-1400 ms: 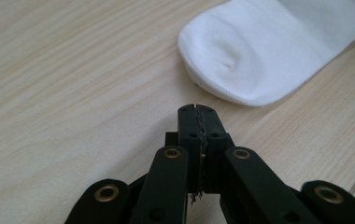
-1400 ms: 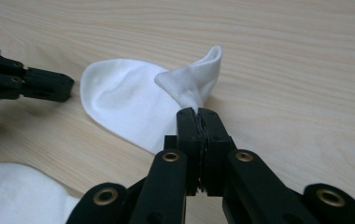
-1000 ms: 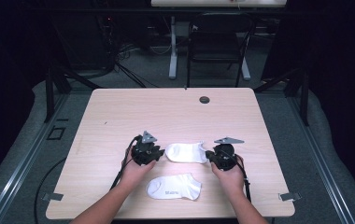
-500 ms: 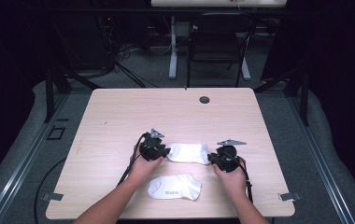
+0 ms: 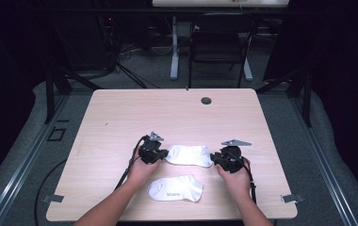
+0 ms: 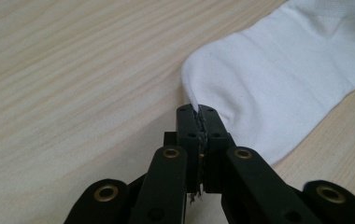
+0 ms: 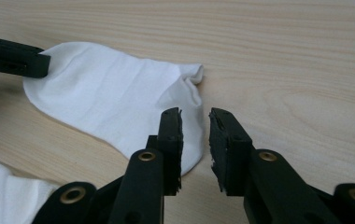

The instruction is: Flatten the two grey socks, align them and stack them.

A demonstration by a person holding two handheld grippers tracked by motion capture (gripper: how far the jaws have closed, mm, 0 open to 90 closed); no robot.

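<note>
Two white ankle socks lie on the light wooden table (image 5: 120,117). The farther sock (image 5: 189,154) stretches flat between my two grippers. My left gripper (image 5: 164,153) (image 6: 199,111) has just been closing and is shut on the toe edge of this sock (image 6: 278,79), with a sliver of fabric pinched between its pads. At the sock's other end, my right gripper (image 5: 215,160) (image 7: 195,116) has just been opening. Its jaws stand apart with nothing pressed between them, and the cuff end of the sock (image 7: 105,98) lies under its left finger. The nearer sock (image 5: 175,188) lies flat between my forearms.
A dark round grommet (image 5: 206,100) sits near the table's far edge. A chair (image 5: 219,47) and desk legs stand beyond the table. The table's near edge lies just below the nearer sock. In the right gripper view that sock (image 7: 7,186) shows at the lower left.
The farther sock now lies longer and flatter between the grippers than a second ago. Both hands have barely shifted.
</note>
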